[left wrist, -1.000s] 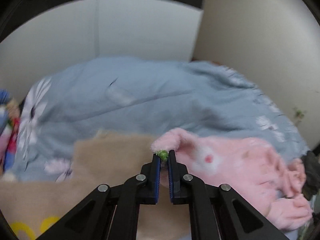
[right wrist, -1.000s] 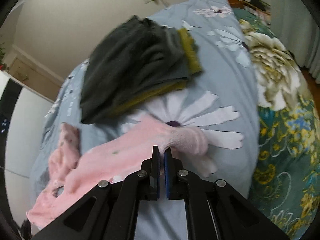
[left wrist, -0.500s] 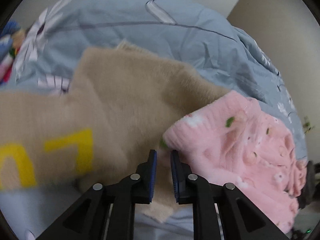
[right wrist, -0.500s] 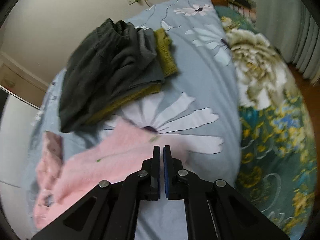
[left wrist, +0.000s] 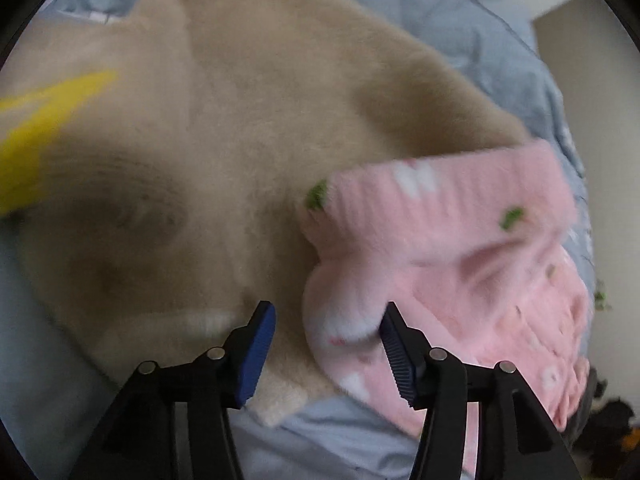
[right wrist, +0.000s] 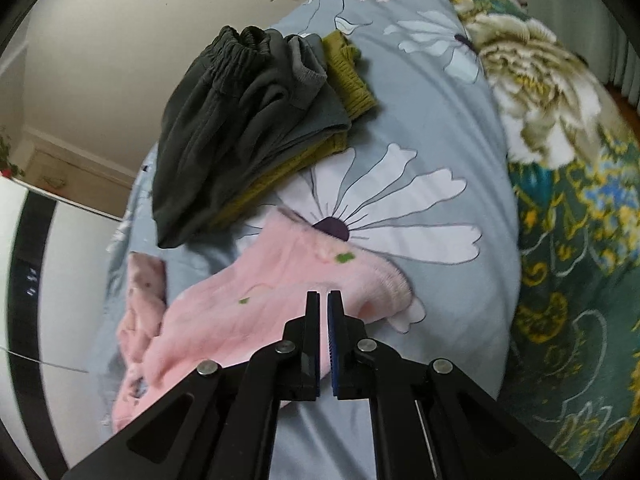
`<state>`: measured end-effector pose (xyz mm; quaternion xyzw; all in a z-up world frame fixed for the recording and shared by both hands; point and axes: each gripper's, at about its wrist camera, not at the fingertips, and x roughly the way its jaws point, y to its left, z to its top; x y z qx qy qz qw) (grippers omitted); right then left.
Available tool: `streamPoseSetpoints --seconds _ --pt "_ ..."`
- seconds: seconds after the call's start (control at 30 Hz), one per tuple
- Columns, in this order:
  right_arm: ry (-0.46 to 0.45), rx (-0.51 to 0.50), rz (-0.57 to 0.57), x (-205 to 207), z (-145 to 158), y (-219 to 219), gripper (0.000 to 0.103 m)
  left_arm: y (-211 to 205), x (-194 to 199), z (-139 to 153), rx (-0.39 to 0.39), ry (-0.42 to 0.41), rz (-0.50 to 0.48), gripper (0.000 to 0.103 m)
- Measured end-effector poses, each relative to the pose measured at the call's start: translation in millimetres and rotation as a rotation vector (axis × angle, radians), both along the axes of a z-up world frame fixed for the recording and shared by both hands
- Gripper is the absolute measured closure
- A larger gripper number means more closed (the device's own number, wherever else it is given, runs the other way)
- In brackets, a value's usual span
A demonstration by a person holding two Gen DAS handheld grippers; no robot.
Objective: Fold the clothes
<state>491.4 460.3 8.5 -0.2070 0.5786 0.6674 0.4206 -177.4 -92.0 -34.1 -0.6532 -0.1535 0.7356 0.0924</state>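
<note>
A fluffy pink garment (left wrist: 448, 256) with white and green spots lies on the bed, one cuffed end resting on a beige fleece garment (left wrist: 248, 132) with a yellow print. My left gripper (left wrist: 326, 320) is open just above them, its right finger touching the pink fabric's lower edge. In the right wrist view the pink garment (right wrist: 256, 312) stretches across the grey floral bedcover (right wrist: 420, 132). My right gripper (right wrist: 323, 300) is nearly shut, its jaws a thin gap apart, right over the pink cuffed end; I cannot see fabric between the pads.
A stack of folded dark grey (right wrist: 240, 120) and olive (right wrist: 352, 76) clothes lies on the bedcover beyond the pink garment. A green floral quilt (right wrist: 568, 208) covers the bed's right side. A wall (right wrist: 140, 40) runs behind the bed.
My left gripper has opened wide, let go of the pink garment's end and dropped closer to the beige fleece. The right gripper has stayed nearly shut while the pink cuff slid to its right.
</note>
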Motion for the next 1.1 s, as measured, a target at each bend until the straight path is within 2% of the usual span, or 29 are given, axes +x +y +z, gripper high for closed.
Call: streamPoseSetpoints --seconds 0.13,0.27,0.43,0.5,0.53,0.57,0.63,0.7,0.8,0.83,0.87,0.9,0.93,1.0,1.03,1.1 --pt "0.059 -0.051 -0.02 1.9 -16.1 -1.5 0.072 4.8 -1.7 -6.9 0.002 -0.019 0.026 0.046" --pt "0.09 -0.125 -0.018 -5.7 -38.0 -5.5 0.071 6.4 0.9 -8.2 0.003 -0.029 0.045 0.053" --pt "0.11 -0.154 -0.041 -12.0 -48.2 -5.3 0.071 11.9 3.9 -9.0 0.013 -0.03 0.061 0.086" --pt "0.118 -0.144 -0.072 -13.0 -48.3 -1.9 0.072 15.1 5.7 -4.9 0.022 -0.018 0.072 0.093" --pt "0.115 -0.136 -0.074 -15.3 -46.1 0.3 0.081 17.0 7.0 -0.9 0.023 -0.003 0.075 0.094" --pt "0.111 -0.128 -0.074 -17.5 -43.7 2.4 0.096 19.8 9.0 6.9 0.017 0.026 0.072 0.094" --pt "0.079 -0.1 -0.056 -22.8 -33.7 5.8 0.098 24.7 13.0 31.1 0.02 0.11 0.055 0.095" --pt "0.064 0.001 -0.032 -27.6 -6.2 8.8 0.1 19.1 17.1 65.4 0.105 0.209 0.061 0.095" --pt "0.214 0.25 -0.029 -14.3 57.1 2.4 0.1 4.0 26.9 123.8 0.246 0.38 0.057 0.095" --pt "0.25 0.337 -0.005 -9.4 77.4 -4.2 0.1 -0.8 31.2 137.8 0.258 0.426 0.048 0.095" --pt "0.28 0.418 0.019 -4.8 96.3 -10.5 0.1 -4.1 35.5 145.9 0.237 0.46 0.039 0.095" --pt "0.255 0.44 0.034 -3.4 101.2 -14.9 0.1 -6.8 38.2 147.1 0.201 0.472 0.03 0.095" --pt "0.228 0.457 0.048 -2.0 104.5 -19.0 0.1 -8.8 39.2 141.0 0.147 0.462 0.023 0.095" --pt "0.145 0.375 0.051 3.5 77.7 -21.8 0.1 -17.0 44.0 110.6 0.059 0.377 0.016 0.095" --pt "0.101 0.329 0.052 6.1 62.9 -23.0 0.1 -23.5 46.5 96.5 0.046 0.327 0.023 0.095" --pt "-0.025 0.17 0.043 9.6 15.7 -22.1 0.1 -25.6 44.8 70.0 0.016 0.231 0.046 0.096"
